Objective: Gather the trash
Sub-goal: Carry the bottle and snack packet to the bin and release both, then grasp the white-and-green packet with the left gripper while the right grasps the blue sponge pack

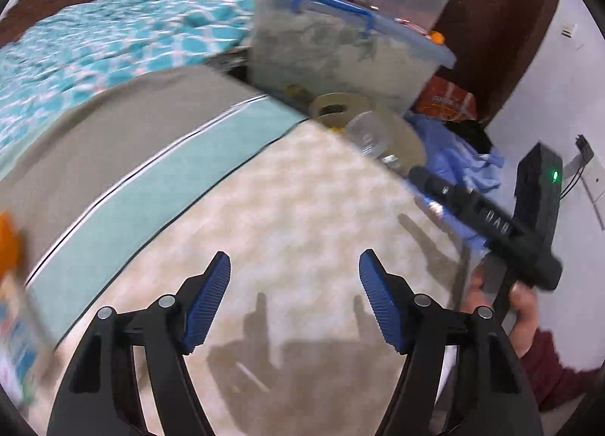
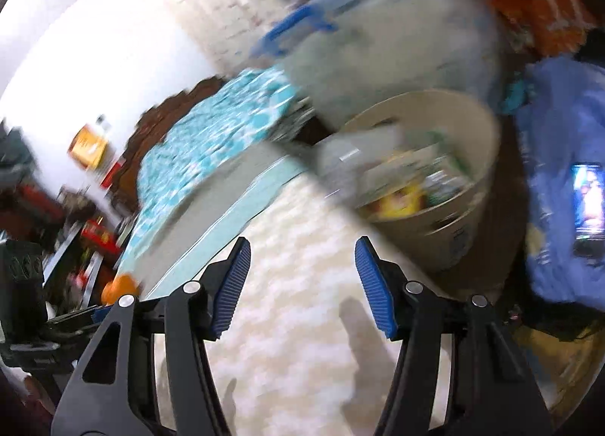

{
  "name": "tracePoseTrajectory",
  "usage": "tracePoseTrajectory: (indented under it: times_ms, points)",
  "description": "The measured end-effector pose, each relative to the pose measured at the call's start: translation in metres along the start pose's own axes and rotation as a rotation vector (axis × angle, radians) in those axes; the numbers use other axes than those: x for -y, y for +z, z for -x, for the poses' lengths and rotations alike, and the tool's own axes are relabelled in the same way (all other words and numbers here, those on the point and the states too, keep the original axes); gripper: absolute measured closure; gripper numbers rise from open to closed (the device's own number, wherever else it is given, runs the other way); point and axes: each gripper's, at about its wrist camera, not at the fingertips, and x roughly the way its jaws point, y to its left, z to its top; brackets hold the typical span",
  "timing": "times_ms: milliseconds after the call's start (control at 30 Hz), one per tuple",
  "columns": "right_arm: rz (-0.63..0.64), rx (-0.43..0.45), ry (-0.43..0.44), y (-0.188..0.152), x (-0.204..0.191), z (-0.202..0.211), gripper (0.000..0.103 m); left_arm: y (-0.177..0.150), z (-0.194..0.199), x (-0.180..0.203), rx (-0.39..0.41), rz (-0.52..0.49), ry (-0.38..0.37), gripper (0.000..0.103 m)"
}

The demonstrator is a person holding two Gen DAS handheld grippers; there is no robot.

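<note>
Ribbed blue pads (image 1: 211, 300); translucent plastic bin (image 1: 340, 50).

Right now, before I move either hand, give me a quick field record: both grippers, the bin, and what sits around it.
left gripper: open, nothing between the fingers, over the patterned floor
right gripper: open, holding nothing, pointed toward the bin
trash bin: beige, round, upright, already holds mixed wrappers and paper
storage box: clear with blue lid, just behind the bin
blue cloth: right of the bin, a lit phone on it
bed: teal patterned cover, far left
image quality: motion blur, small items unclear
</note>
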Motion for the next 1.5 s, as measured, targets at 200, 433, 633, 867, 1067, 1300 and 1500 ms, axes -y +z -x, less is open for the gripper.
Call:
tracePoseTrajectory:
  times_ms: [200,433,633,867,1067,1300,1500]
  points:
    - [0.132,-0.155,0.113,-0.033,-0.079,-0.04,0.044,-0.072,0.061,-0.08,0.042,0.173,0.115,0.035]
    - [0.307,-0.267,0.193,-0.07,-0.174,-0.072,0.042,-0.138,0.134,-0.198,0.112,0.487,0.379,0.035]
    - [0.461,-0.314,0.229,-0.097,-0.247,-0.095,0.026,-0.169,0.147,-0.273,0.111,0.709,0.38,0.024]
    - [0.612,-0.406,0.22,-0.132,-0.313,-0.14,0.016,-0.153,0.121,-0.279,0.113,0.663,0.326,0.031]
    - [0.65,-0.466,0.158,-0.148,-0.329,-0.183,0.015,-0.148,0.109,-0.276,0.088,0.627,0.346,0.099]
    - [0.764,-0.483,0.179,-0.167,-0.331,-0.161,0.041,-0.178,0.124,-0.264,0.084,0.643,0.246,0.101]
    - [0.848,-0.591,0.338,-0.217,-0.329,-0.091,0.041,-0.201,0.152,-0.237,0.094,0.57,0.23,0.098]
